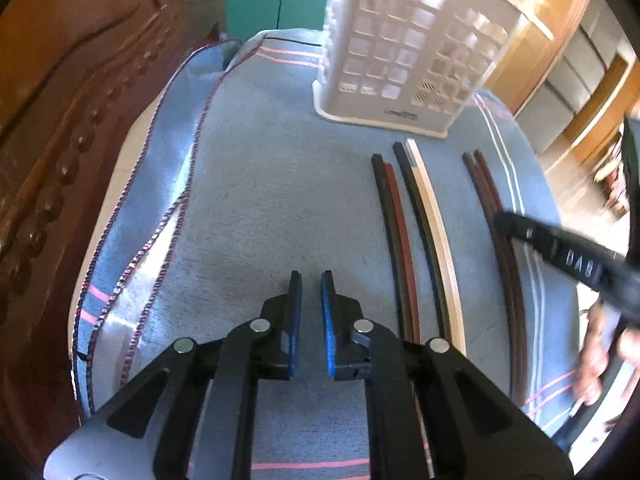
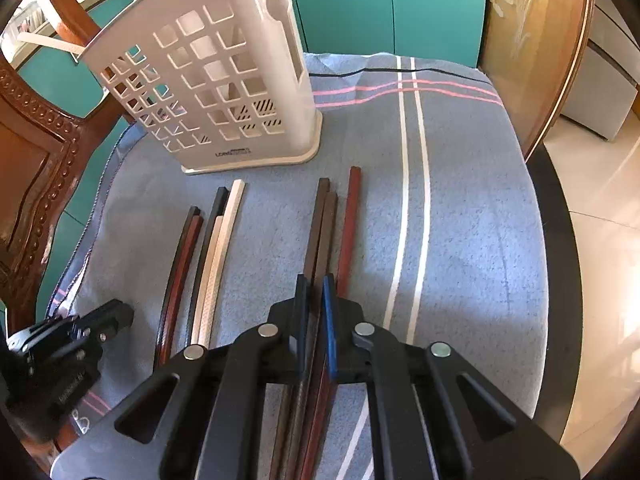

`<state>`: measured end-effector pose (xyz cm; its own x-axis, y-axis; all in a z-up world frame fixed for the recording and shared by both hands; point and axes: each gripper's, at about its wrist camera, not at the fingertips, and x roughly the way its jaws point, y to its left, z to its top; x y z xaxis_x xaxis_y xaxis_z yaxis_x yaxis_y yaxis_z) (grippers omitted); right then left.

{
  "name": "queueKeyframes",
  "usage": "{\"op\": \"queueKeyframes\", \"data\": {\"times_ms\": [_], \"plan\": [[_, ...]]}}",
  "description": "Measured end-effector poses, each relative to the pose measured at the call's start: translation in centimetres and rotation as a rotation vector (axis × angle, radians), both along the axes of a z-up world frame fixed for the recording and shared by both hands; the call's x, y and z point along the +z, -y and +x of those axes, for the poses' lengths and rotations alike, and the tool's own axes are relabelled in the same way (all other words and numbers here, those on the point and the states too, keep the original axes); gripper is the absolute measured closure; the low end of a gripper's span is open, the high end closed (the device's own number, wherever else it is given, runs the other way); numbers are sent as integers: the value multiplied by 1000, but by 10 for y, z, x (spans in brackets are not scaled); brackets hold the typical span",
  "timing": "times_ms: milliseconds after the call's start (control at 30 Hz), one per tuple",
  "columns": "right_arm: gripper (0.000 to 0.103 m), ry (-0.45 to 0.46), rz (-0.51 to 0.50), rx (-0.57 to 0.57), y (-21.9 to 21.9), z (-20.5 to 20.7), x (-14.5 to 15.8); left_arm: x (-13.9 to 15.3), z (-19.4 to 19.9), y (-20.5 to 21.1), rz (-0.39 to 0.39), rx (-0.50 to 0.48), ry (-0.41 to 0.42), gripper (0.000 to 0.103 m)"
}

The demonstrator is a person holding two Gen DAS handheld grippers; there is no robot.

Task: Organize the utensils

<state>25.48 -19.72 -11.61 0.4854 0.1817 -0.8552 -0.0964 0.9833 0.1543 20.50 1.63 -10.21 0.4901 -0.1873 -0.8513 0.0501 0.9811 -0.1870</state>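
Note:
Several chopsticks lie side by side on a blue towel point(image 2: 460, 208). My right gripper point(image 2: 315, 280) is shut on the near ends of the dark brown chopsticks point(image 2: 320, 224). A red chopstick point(image 2: 349, 220) lies just right of them and runs under the right finger. Further left lie a black-and-red pair point(image 2: 184, 264) and black and white sticks point(image 2: 218, 240). A white slotted utensil holder point(image 2: 208, 88) stands upright behind them. My left gripper point(image 1: 311, 280) hovers over bare towel point(image 1: 260, 200), left of the black-and-red pair point(image 1: 394, 240). Its blue pads point(image 1: 326, 308) stand close together with nothing between them.
A carved wooden chair back point(image 1: 60, 140) rises along the towel's left edge. Teal panels point(image 2: 380, 8) stand behind the holder point(image 1: 400, 60). The round table's dark rim point(image 2: 556, 260) drops to a tiled floor at the right. A hand point(image 1: 596, 356) holds the blurred right gripper point(image 1: 560, 252).

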Motion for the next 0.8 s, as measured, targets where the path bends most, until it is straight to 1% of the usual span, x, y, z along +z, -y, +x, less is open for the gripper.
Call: {"op": "queueKeyframes", "data": {"times_ms": [100, 167, 200, 267, 333, 400, 500, 533, 600, 667, 700, 800], "plan": [[96, -15, 27, 7, 4, -4, 1, 0, 3, -7, -25, 24, -5, 89], [100, -20, 44, 13, 6, -7, 3, 0, 4, -6, -38, 24, -3, 85], [101, -22, 55, 17, 11, -10, 6, 1, 5, -4, -42, 20, 4, 82], [101, -30, 72, 24, 13, -12, 9, 1, 6, 1, -51, 4, 15, 76], [101, -28, 63, 10, 18, -15, 11, 2, 6, 10, -56, -25, 22, 70], [101, -26, 64, -14, 25, -13, 12, 2, 6, 24, -49, -59, 27, 69], [101, -8, 87, -41, 39, -11, 14, 1, 8, 40, -22, -89, 32, 68], [99, -5, 88, -41, 40, -10, 13, 1, 9, 45, -5, -96, 41, 68], [96, 6, 95, -38, 42, -8, 11, 1, 11, 48, 1, -95, 39, 68], [90, 29, 105, -28, 41, -5, 9, 1, 12, 49, -7, -99, 37, 76], [89, 37, 92, -27, 39, -2, 8, 1, 13, 49, -18, -101, 35, 81], [87, 31, 56, -23, 30, 8, 5, 1, 15, 44, -29, -96, 35, 81]]}}
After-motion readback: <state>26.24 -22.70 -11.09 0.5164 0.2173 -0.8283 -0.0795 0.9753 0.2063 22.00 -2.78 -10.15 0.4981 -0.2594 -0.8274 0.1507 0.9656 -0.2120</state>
